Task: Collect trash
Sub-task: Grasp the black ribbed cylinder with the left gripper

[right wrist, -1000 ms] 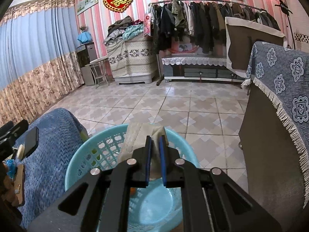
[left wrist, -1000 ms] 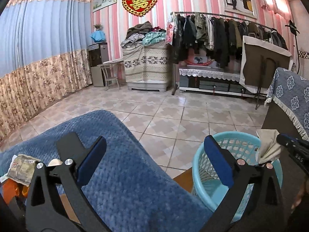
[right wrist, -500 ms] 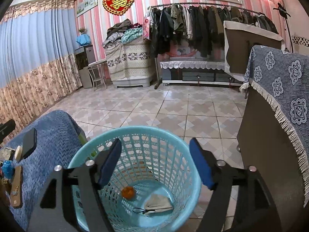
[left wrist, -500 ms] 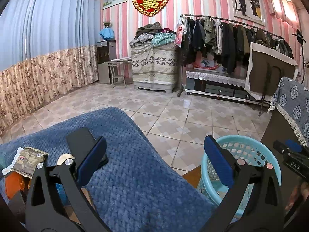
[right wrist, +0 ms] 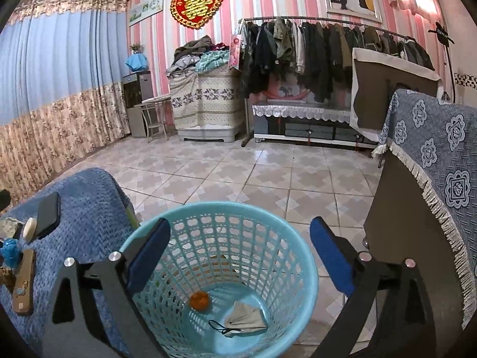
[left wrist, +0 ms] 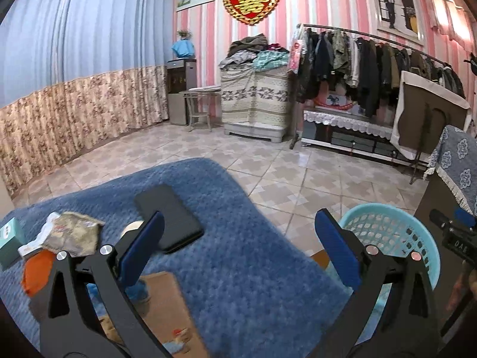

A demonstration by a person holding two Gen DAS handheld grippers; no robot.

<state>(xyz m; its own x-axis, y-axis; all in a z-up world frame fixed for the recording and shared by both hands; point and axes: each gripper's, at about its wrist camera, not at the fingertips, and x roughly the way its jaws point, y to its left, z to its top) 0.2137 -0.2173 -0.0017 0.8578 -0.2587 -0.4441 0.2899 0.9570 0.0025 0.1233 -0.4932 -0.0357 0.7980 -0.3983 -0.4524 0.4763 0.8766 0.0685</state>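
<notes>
A crumpled grey face mask (right wrist: 245, 318) with a black ear loop lies on the bottom of the light-blue plastic lattice basket (right wrist: 301, 271), near a small orange ball (right wrist: 200, 300). The right gripper (right wrist: 238, 253) hangs above the basket; its jaws have just been opening and stand wide with nothing between them. The left gripper (left wrist: 238, 244), also wide and empty, is over the blue quilted cover (left wrist: 247, 268), where a crumpled snack wrapper (left wrist: 70, 232) lies beside a black phone (left wrist: 168, 217).

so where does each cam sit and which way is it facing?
Left wrist: on the left gripper, open, angled down over the blue blanket toward the phone and wrapper.
Right wrist: on the right gripper, open and empty above the basket, mask inside.
Shared: basket, blanket, phone.
</notes>
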